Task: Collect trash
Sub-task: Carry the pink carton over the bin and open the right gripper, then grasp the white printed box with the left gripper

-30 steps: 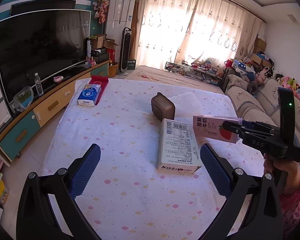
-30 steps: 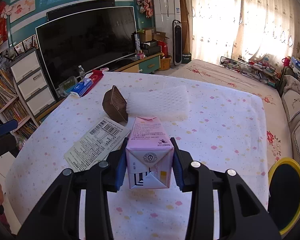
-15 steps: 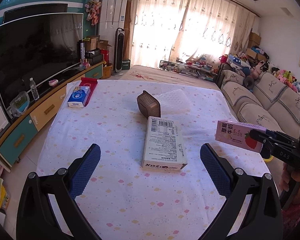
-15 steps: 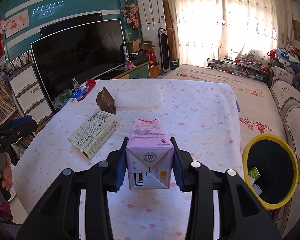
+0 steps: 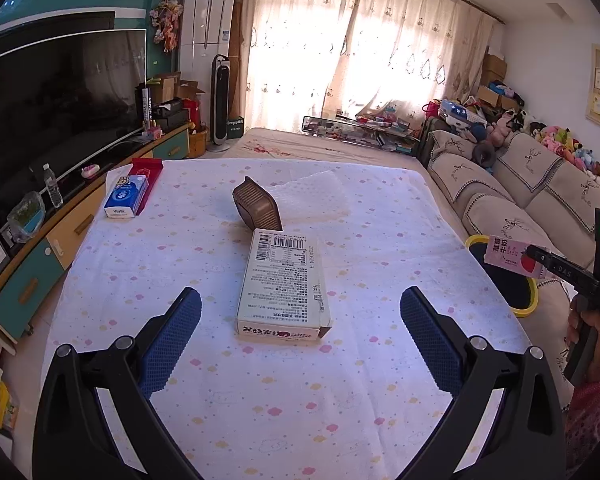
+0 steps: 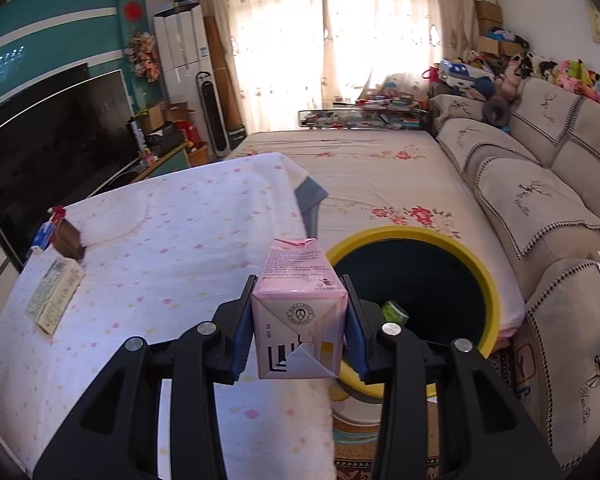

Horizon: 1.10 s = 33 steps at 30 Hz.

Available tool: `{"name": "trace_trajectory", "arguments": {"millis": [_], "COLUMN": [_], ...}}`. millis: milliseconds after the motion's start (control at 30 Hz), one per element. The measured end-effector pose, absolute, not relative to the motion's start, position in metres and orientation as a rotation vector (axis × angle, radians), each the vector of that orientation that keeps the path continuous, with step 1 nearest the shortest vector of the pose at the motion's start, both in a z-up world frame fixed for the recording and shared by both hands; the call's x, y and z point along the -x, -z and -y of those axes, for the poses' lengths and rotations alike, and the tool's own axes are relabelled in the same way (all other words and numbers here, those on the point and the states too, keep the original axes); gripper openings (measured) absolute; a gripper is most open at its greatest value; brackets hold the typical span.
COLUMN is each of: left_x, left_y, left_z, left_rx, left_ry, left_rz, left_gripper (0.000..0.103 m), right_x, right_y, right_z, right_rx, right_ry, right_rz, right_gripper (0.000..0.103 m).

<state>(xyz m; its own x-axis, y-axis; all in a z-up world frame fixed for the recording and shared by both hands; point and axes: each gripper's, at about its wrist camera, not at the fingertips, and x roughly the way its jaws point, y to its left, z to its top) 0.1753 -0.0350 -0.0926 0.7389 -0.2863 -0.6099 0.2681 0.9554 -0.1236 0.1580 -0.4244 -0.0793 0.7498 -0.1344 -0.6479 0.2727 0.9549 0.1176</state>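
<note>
Milk carton (image 6: 298,308) clamped, yellow-rimmed bin (image 6: 486,280) beside

A curved television (image 5: 56,96) is standing left of the table, a beige sofa (image 5: 532,184) sitting right.

Left gripper (image 5: 300,316) fingers spread above white box (image 5: 284,284); right gripper (image 5: 540,258) apparently grips pink carton (image 5: 508,256)

Black gripper (image 5: 300,312) frames, blue ridged pads (image 5: 172,336), silver screws, pink patterned sleeve (image 5: 592,412).
</note>
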Motion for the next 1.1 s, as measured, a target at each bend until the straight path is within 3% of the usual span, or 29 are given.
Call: {"name": "trace_trajectory", "arguments": {"millis": [300, 367, 1100], "left_x": [-0.183, -0.185, -0.258], "left_y": [0.097, 0.098, 0.157], "left_z": [0.046, 0.047, 0.063], "left_rx": [0.017, 0.017, -0.064], "left_ry": [0.304, 0.303, 0.264], "left_rz": [-0.696, -0.699, -0.845], "left_gripper": [0.098, 0.098, 0.098], "right_x": [-0.183, -0.183, -0.163], "right_y": [0.126, 0.129, 0.108], "right_z": [0.486, 0.490, 0.440], "right_rx": [-0.243, -0.260, -0.255], "right_ry": [0.389, 0.410, 0.317], "right_rz": [-0.788, -0.785, -0.722], "right_gripper": [0.040, 0.055, 0.060]}}
